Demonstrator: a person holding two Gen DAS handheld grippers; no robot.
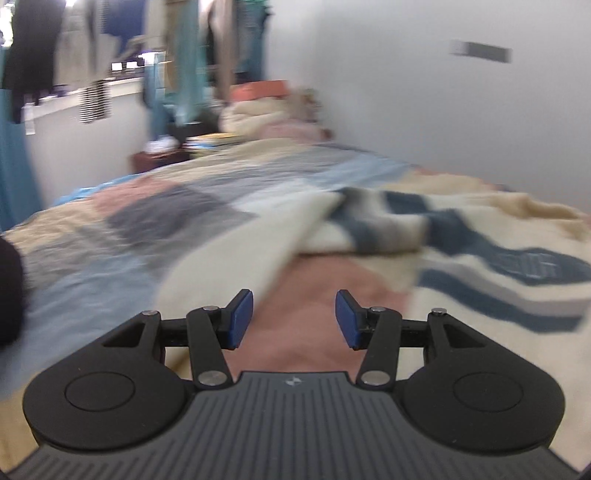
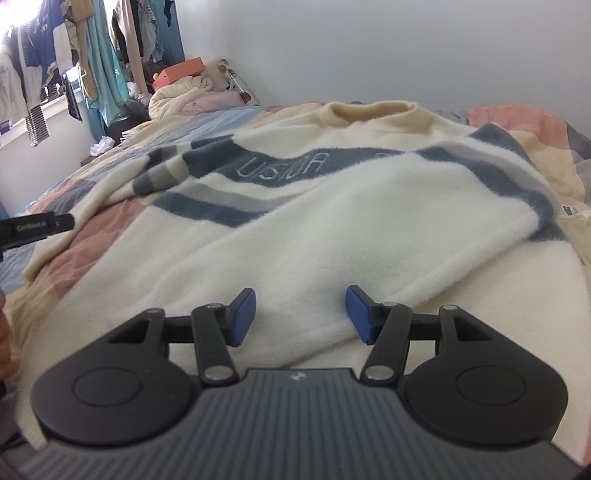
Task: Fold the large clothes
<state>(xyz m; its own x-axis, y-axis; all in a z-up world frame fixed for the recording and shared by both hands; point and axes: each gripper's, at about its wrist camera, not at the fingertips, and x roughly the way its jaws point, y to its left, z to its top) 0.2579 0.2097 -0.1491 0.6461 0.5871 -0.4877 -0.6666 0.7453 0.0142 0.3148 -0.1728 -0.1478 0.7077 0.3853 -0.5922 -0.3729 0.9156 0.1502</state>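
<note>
Lying spread across the patchwork bedspread [image 2: 107, 229], the cream fleece sweater [image 2: 314, 229] with blue and grey stripes has one sleeve folded over its chest. Just above its lower body, the right gripper [image 2: 300, 314] hovers with jaws wide and empty. Beside the other sleeve [image 1: 236, 254], the left gripper [image 1: 294, 319] is likewise spread, holding nothing, over a pink patch.

Bedroom with a patchwork-covered bed against a pale wall

The bed [image 2: 236, 118], covered in pink, blue, grey and cream patches, runs along a plain grey-white wall [image 2: 369, 48]. At its far end bedding [image 2: 177, 96] is heaped under an orange box [image 2: 179, 72]. Hanging clothes [image 2: 92, 55] crowd a bright window [image 2: 14, 26].
</note>
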